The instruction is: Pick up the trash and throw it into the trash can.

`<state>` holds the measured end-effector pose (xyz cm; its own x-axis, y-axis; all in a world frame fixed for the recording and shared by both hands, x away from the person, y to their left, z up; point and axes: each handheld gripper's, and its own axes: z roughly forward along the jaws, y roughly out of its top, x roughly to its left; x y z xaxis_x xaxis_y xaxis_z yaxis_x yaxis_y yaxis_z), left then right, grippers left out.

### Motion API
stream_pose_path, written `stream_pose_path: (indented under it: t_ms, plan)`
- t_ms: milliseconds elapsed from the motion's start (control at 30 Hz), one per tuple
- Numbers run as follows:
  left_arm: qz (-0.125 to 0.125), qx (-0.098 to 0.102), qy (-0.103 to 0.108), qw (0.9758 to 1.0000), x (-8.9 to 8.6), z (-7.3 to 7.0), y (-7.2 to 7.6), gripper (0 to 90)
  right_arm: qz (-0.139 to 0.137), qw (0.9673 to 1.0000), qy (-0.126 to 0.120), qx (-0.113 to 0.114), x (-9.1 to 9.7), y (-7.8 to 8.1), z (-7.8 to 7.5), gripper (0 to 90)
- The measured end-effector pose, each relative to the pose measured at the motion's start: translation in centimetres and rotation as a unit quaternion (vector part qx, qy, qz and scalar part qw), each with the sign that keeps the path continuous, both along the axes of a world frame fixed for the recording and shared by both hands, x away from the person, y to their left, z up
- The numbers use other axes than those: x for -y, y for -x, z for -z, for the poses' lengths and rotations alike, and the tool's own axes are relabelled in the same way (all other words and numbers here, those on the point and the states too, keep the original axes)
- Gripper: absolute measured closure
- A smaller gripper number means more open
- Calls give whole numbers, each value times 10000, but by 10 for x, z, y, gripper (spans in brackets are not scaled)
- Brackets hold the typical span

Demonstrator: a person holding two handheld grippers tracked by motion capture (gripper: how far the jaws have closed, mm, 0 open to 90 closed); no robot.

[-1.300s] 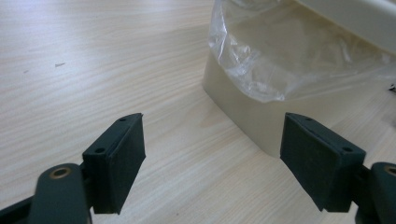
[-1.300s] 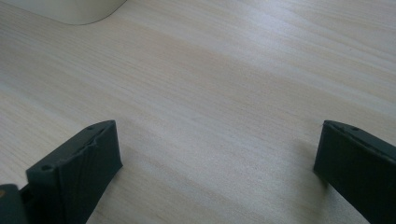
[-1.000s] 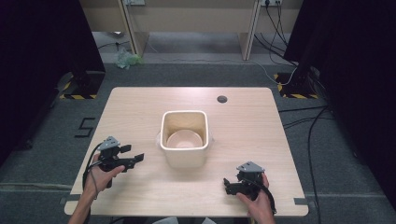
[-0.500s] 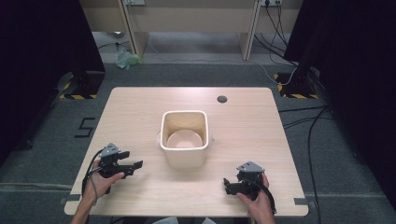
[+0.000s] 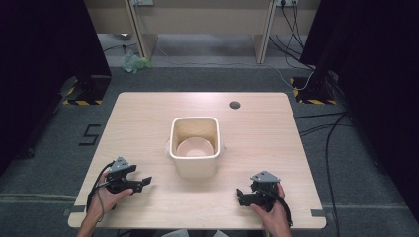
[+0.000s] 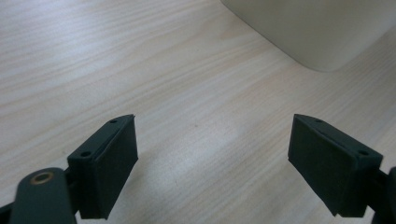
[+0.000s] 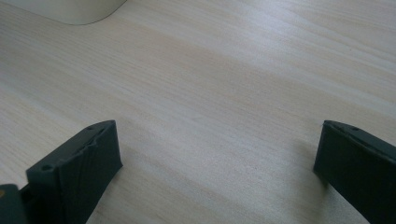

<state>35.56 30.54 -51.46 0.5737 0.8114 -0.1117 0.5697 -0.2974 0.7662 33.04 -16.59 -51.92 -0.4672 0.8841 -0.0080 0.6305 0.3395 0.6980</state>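
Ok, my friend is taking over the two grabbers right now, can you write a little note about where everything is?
Left gripper: jaws have just been opening, now wide, nothing between them, low over the table near its front left.
Right gripper: open, empty, near the front right.
Cream bin: upright mid-table, apart from both grippers, with a pinkish bowl lying inside on its bottom.
Done: the bowl sits in the bin.
Left: probably nothing on the table to pick up; I would hold both grippers clear.
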Motion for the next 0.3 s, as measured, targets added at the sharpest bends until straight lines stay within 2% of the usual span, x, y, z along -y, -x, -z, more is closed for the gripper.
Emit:
stream_pose_path:
  t_ms: [167, 200, 300]
  plan:
    - [5, -70, -173, 9998, -2, 8, 3, 151, 1, 10000, -2, -1, 0, 0, 0, 7]
    - [-5, 3, -165, 9999, -2, 9, 3, 147, 0, 10000, -1, -2, 0, 0, 0, 7]
    - [14, 30, -277, 9996, -2, 9, 4, 148, 0, 10000, 0, 0, 0, 0, 0, 7]
